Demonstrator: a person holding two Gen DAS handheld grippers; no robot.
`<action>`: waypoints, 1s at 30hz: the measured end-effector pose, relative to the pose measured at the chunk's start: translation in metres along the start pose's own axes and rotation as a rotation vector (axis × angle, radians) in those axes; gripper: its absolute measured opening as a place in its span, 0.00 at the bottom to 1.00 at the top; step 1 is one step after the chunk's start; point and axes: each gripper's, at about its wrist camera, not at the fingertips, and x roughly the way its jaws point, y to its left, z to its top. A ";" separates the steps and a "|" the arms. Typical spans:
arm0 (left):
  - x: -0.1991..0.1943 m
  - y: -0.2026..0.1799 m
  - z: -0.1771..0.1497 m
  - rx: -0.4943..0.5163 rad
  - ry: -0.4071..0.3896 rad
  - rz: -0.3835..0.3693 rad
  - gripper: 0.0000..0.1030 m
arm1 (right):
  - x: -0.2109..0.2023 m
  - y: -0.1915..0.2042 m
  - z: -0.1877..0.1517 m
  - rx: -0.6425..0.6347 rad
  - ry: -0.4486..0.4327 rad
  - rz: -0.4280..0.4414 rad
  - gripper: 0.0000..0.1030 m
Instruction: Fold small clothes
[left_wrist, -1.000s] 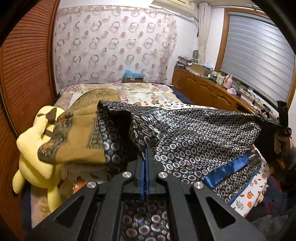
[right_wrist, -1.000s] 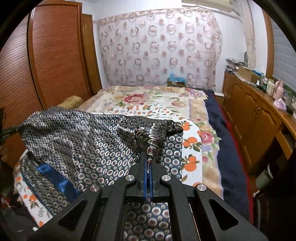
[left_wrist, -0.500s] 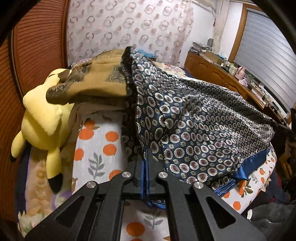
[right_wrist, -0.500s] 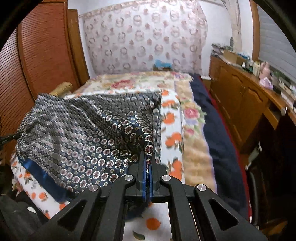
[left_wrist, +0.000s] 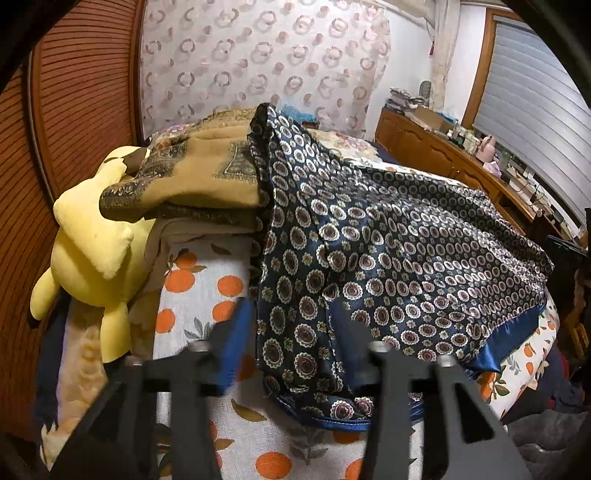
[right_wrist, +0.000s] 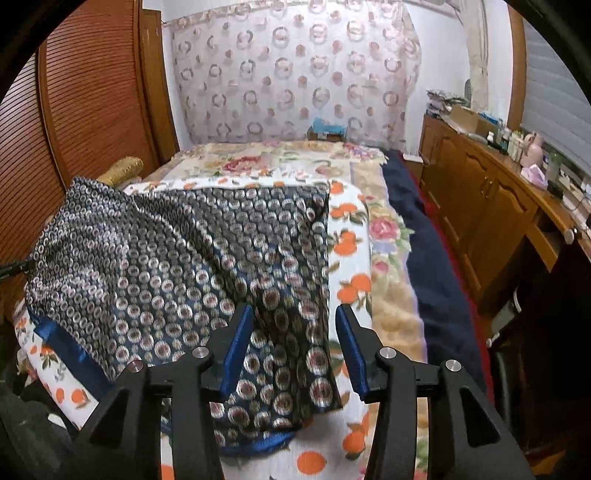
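- Two grippers stood with their jaws spread: the left gripper (left_wrist: 291, 332) and the right gripper (right_wrist: 293, 339) each held nothing, the cloth lying loose between and under the blue pads.
- One garment was the thing in hand, a dark blue patterned silk piece (right_wrist: 192, 266) covered in small ringed medallions, with a plain blue satin hem (left_wrist: 506, 343) along its low edge.
- It lay spread on the orange-print sheet (right_wrist: 351, 258) at the near end of the bed (right_wrist: 432, 240), its left side riding up against a folded tan blanket (left_wrist: 207, 184) that rested beside a yellow plush toy (left_wrist: 88, 251).
- As far as the views showed, a first fold looked done: in the right wrist view the cloth's right edge ran straight down the sheet, and a doubled layer showed near the hem (right_wrist: 66, 347).
- The piece was not yet flat. Ridges and a raised peak at the blanket stood out in the left wrist view, so smoothing seemed to be left.
- The likely remainder: pull the left side off the blanket, then fold the wide panel across once or twice to make a small packet.
- Slippery satin of this kind would probably slide out of a fold, so fresh grips near the corners seemed wise.
- Other clothes to fold could not be made out with certainty; a dark heap (left_wrist: 546, 443) sat at the bed's foot.
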 end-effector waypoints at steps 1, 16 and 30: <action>0.001 0.000 0.000 -0.001 0.002 -0.003 0.58 | 0.000 0.003 0.002 -0.005 -0.003 0.004 0.47; 0.032 0.007 -0.015 -0.026 0.050 0.045 0.74 | 0.047 0.027 0.020 -0.049 0.007 0.019 0.49; 0.039 -0.005 -0.017 0.061 0.064 0.117 0.83 | 0.162 -0.001 0.113 0.051 0.122 -0.002 0.49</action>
